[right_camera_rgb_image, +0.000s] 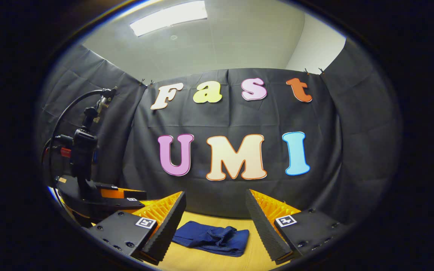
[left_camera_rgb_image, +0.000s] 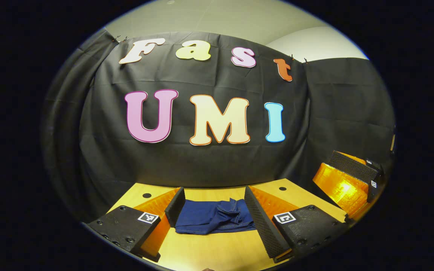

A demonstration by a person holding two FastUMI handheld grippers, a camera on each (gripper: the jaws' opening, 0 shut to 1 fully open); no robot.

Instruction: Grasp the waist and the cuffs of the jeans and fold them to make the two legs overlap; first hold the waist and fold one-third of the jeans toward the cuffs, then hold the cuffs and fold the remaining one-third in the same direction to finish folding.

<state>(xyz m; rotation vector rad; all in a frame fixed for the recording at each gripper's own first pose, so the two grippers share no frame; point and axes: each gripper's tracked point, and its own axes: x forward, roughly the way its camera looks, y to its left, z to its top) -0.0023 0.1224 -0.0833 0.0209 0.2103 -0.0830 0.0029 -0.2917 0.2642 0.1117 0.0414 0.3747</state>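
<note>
Left gripper view: your left hand-held gripper [left_camera_rgb_image: 214,220] hangs above the counter [left_camera_rgb_image: 217,252] with its fingers spread and nothing between them; the jeans [left_camera_rgb_image: 213,217] lie straight ahead, framed in the gap.
Right gripper view: your right hand-held gripper [right_camera_rgb_image: 217,227] is likewise spread and empty; the jeans [right_camera_rgb_image: 211,238] lie ahead and a little left of centre on the counter [right_camera_rgb_image: 254,254], and the other hand-held gripper [right_camera_rgb_image: 100,199] sits off to its left.
Jeans, state: a compact blue bundle, bunched and lumpy on top, not spread flat; you cannot tell waist from cuffs.
Long axis: runs across both views, side to side, so one end points to each of your hands.
Nearer hand: about even; the bundle looks slightly larger from the left, so the left may be a touch closer.
Next move, as a judgement: both hands come down and forward, one to each end.
Risk: pinching a loose upper fold instead of an end.
</note>
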